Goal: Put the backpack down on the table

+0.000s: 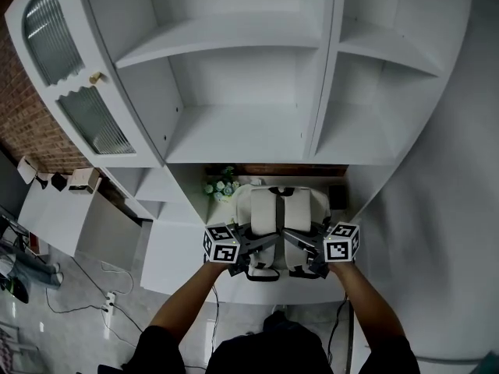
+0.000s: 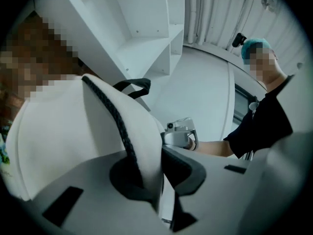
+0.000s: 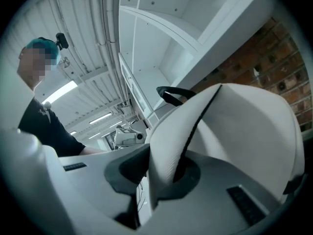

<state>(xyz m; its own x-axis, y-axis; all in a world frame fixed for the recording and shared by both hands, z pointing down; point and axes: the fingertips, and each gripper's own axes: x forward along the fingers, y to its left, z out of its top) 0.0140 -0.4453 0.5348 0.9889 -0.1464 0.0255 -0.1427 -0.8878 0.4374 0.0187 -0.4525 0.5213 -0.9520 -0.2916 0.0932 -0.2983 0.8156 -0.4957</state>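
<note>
White shelf unit [image 1: 234, 131] behind. White backpack [image 1: 279, 209] upright before low niche. Left gripper [image 2: 151, 180] jaws narrowly apart, clamped on shoulder strap [image 2: 144, 146]; right gripper [image 3: 157, 180] clamped likewise on other strap [image 3: 168, 148].

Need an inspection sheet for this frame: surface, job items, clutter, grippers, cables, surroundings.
Surface: white table, mostly hidden under the backpack.
Job's things: white backpack, straps facing the person; contact with the table cannot be told.
Clutter: flowers and a dark item behind the backpack.
Grippers: left gripper shut on one strap; right gripper shut on the other.
Cables: loose cables on the floor at left.
Surroundings: white shelves, glass door, brick wall.
</note>
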